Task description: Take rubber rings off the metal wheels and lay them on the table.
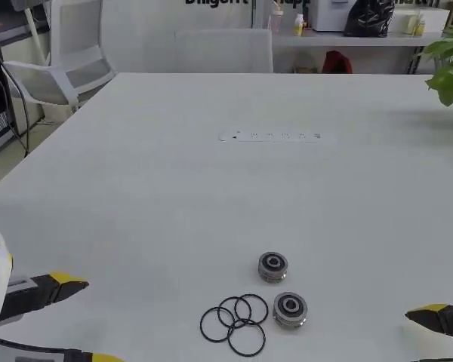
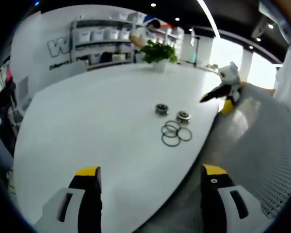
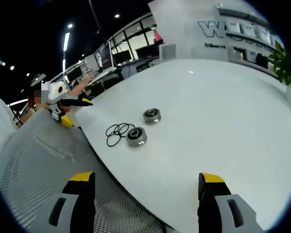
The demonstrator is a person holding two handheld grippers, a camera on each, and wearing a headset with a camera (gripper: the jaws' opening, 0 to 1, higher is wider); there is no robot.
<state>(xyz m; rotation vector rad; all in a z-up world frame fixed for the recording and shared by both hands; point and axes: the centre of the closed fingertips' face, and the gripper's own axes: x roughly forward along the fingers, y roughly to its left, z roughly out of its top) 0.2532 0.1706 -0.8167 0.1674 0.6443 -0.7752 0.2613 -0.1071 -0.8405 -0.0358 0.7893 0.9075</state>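
Both grippers are empty right now, jaws spread wide. The left gripper (image 2: pixel 150 191) hangs off the near left edge of the table (image 1: pixel 174 188), and the right gripper (image 3: pixel 145 194) hangs off the near right. The work sits between them: a far wheel (image 1: pixel 272 266), a near wheel (image 1: pixel 290 309), and four loose rubber rings (image 1: pixel 234 320) overlapping in a little pile just left of the near wheel.

Honestly I can't tell whether either wheel has a ring left in its groove, it's too small to see. If one does, I'd clamp that wheel with one gripper and hook the ring with a single fingertip of the other. Then roll it out of the groove rather than yank it. These wheels look like they'd skid or roll on that smooth top. I'd also come at the near wheel from the right so the pile doesn't get swept.

Watch the near edge. Everything sits close to it, the rings closest, so a nudge toward the person could drop something off. There's loads of bare table farther in and to the left for laying rings down. The socket strip (image 1: pixel 275 136) and the plant (image 1: pixel 449 68) are well apart from all this.
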